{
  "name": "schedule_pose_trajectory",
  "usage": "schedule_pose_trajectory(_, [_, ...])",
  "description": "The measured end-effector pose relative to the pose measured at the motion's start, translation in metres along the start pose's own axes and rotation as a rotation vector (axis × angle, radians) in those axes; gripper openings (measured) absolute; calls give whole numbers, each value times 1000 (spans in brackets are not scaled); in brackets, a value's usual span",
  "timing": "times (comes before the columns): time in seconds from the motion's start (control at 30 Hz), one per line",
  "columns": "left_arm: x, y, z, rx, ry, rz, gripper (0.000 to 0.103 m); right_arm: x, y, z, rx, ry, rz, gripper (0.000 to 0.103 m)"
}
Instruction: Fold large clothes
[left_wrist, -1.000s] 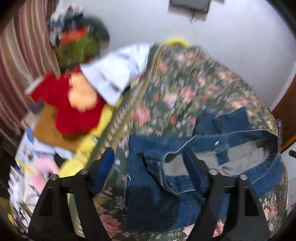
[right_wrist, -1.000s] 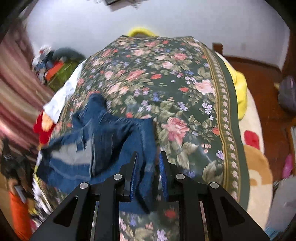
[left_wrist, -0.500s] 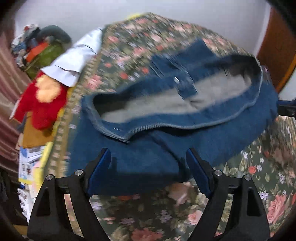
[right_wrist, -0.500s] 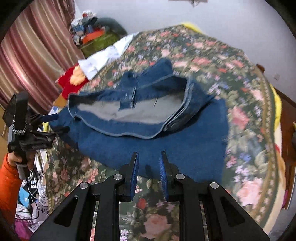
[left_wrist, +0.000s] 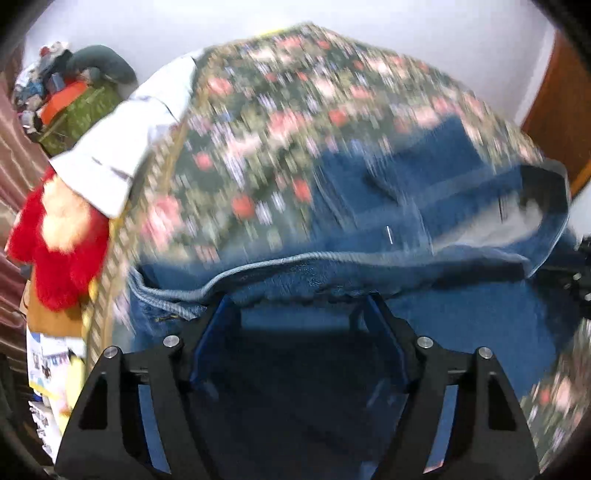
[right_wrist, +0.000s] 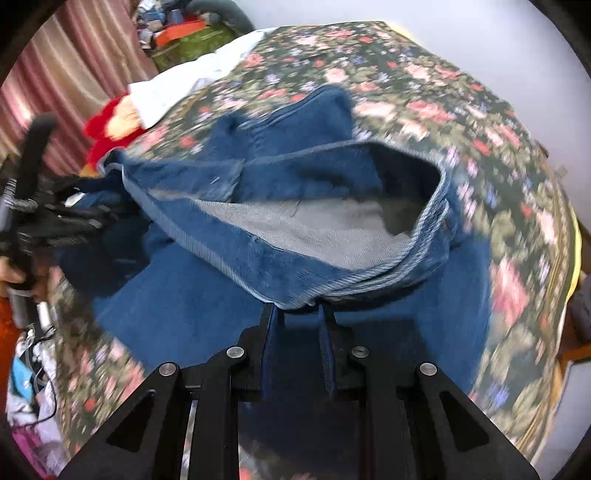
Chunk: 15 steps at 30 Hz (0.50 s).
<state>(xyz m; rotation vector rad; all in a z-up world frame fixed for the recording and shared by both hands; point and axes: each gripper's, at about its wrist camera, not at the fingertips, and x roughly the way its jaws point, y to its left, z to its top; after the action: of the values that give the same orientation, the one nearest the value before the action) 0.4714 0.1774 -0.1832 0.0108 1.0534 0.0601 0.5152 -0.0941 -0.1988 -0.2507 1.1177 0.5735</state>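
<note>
Right gripper (right_wrist: 295, 308) is clamped on the jeans (right_wrist: 280, 266) waistband; left gripper (left_wrist: 299, 306), closing, straddles it unpressed. Jeans lie spread on the floral bedspread (right_wrist: 424, 110) — folding barely begun.

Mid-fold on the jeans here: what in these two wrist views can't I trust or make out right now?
- Left gripper fingertips: left wrist view, covered by the jeans waistband, so contact is unclear.
- Right gripper fingertips: right wrist view, tucked under the waistband.
- Jeans legs: both views, cut off behind the grippers at the bottom edge.
- Floral bedspread: left wrist view, motion-blurred.
- Person's hand: right wrist view, cut by the left edge.
</note>
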Motion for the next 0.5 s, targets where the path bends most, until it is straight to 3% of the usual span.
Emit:
schedule_pose_trajectory(0.1, [-7, 15, 29, -38, -62, 47, 76, -2, -23, 22, 100, -73, -15, 18])
schedule_pose_trajectory(0.17, [-8, 25, 46, -44, -81, 148, 76, -7, -38, 29, 174, -113, -38, 18])
schedule_pose_trajectory(0.23, [-13, 33, 51, -53, -86, 188, 76, -16, -47, 31, 224, -150, -40, 18])
schedule_pose_trajectory(0.33, [-29, 41, 47, -75, -110, 138, 76, -28, -48, 27, 230, -163, -3, 18])
schedule_pose_trajectory(0.5, [-50, 40, 20, -76, -93, 58, 79, -41, -16, 10, 89, -135, -26, 18])
